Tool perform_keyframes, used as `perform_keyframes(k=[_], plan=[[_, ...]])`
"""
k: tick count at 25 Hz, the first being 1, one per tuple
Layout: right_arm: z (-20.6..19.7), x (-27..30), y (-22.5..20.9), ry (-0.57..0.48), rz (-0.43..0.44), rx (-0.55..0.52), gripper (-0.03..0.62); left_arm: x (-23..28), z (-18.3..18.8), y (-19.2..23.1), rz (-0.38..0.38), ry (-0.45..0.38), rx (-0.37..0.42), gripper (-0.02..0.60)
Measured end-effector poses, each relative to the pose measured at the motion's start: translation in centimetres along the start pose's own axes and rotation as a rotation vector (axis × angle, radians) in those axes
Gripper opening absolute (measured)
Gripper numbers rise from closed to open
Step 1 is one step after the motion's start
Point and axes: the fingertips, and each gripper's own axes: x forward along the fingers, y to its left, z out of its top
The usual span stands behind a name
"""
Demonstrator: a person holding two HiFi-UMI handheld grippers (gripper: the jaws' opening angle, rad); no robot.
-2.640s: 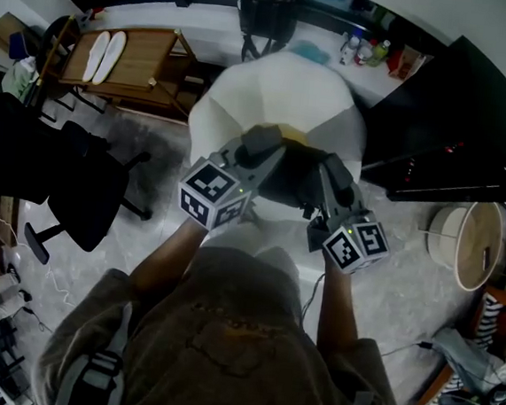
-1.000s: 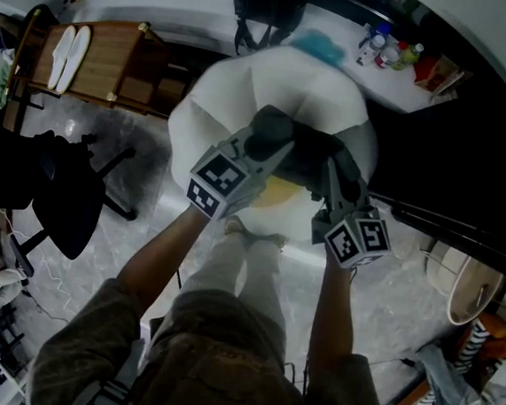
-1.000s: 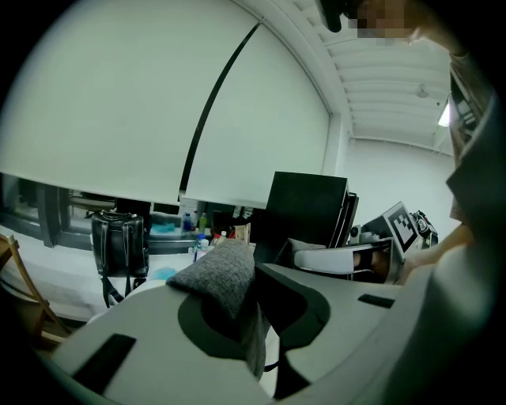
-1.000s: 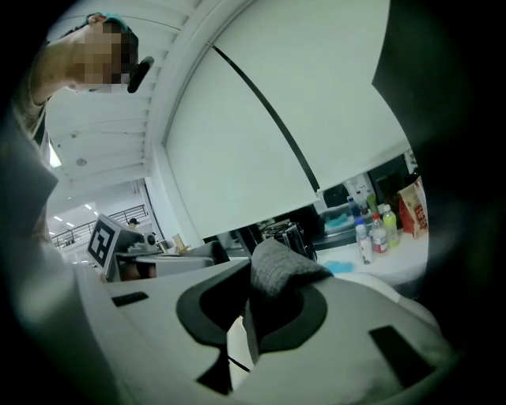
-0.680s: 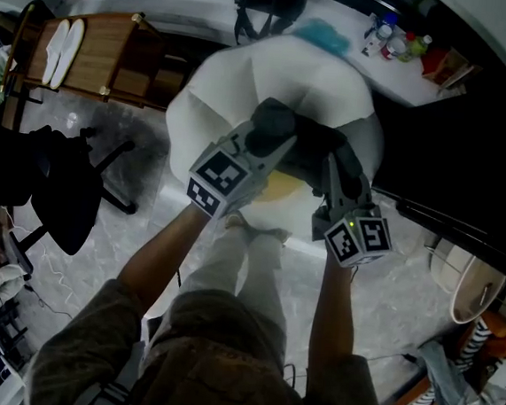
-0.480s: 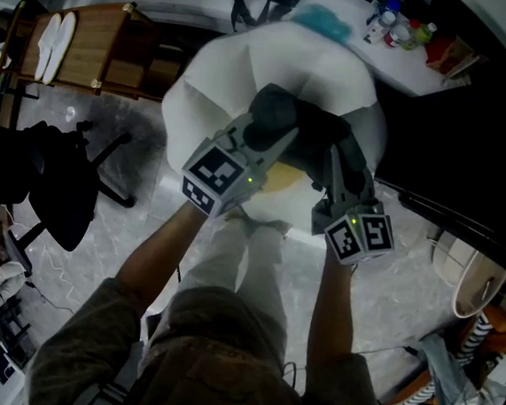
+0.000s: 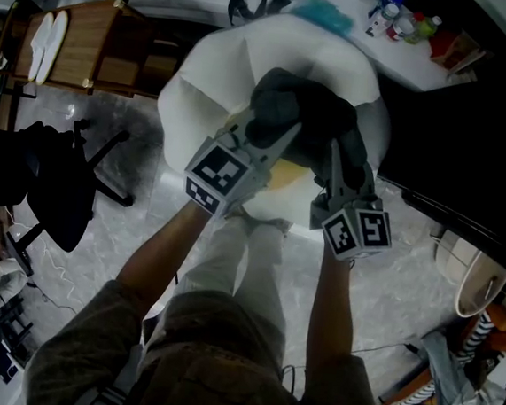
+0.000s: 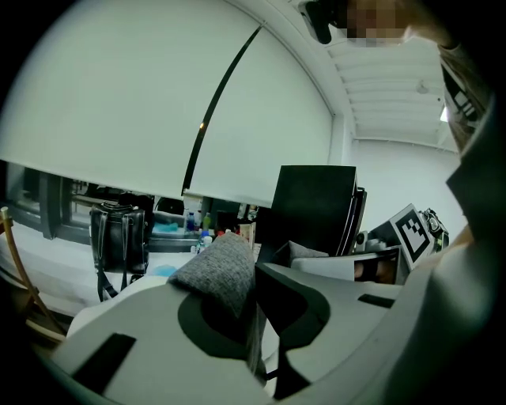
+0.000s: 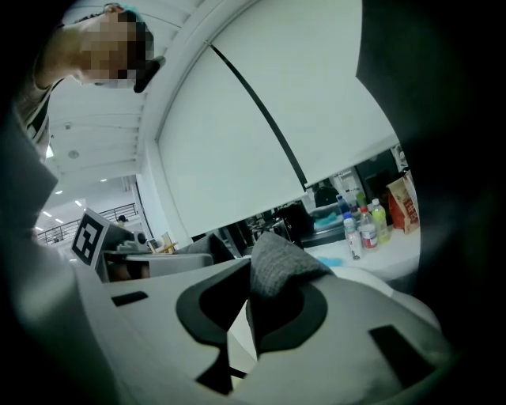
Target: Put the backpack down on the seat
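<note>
The backpack point(image 7: 304, 113) is at upper centre over the white seat point(image 7: 197, 94), because the left hand-held gripper point(image 7: 268, 136) and the right hand-held gripper point(image 7: 336, 156) each clamp its grey fabric.

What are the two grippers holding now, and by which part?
The grey backpack: the left gripper pinches a fabric fold on its left side, the right gripper one on its right side.
</note>
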Motion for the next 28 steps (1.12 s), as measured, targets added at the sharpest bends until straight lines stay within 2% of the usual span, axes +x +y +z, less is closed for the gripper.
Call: perform_keyframes(k=[9,22,28], plan=[[-2.4,1.9,-1.8,0.002,-0.011,-0.008,0.031,2.4,-2.2,1.3,0.005,-0.017,-0.006,0.034],[-6.6,4.8,-5.7,0.025,-0.054,-0.013,0.034,6.2,-7.3,2.6,-0.011,0.025,-0.005,0.034],[-9.0,6.1,-6.3,0.016,-0.044,0.007,0.037,7.6,-9.3,3.3,-0.01,0.023,-0.022,0.035]])
